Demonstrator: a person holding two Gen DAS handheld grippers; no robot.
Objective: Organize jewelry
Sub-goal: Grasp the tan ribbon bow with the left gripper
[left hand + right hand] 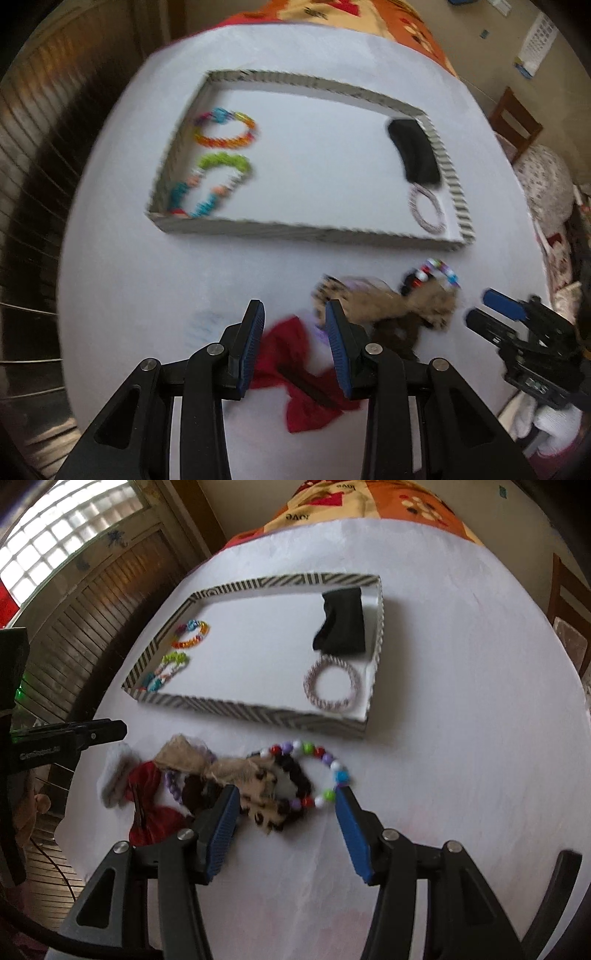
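- The right gripper, jaws spread and empty, hovers nearest the bead bracelet, lying flat just ahead, outside the striped tray.
- The left gripper, also spread, straddles the red bow.

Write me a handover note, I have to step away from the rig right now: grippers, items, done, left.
Left gripper: open, empty, over the red bow.
Right gripper: open, empty, near the multicolour bead bracelet.
Done, in the striped tray: orange bracelet, green bracelet, teal bracelet at its left; black cloth item and pink-white ring bracelet at its right.
Left, piled on the white table before the tray: red bow, leopard-print scrunchie, bead bracelet, purple bead piece.
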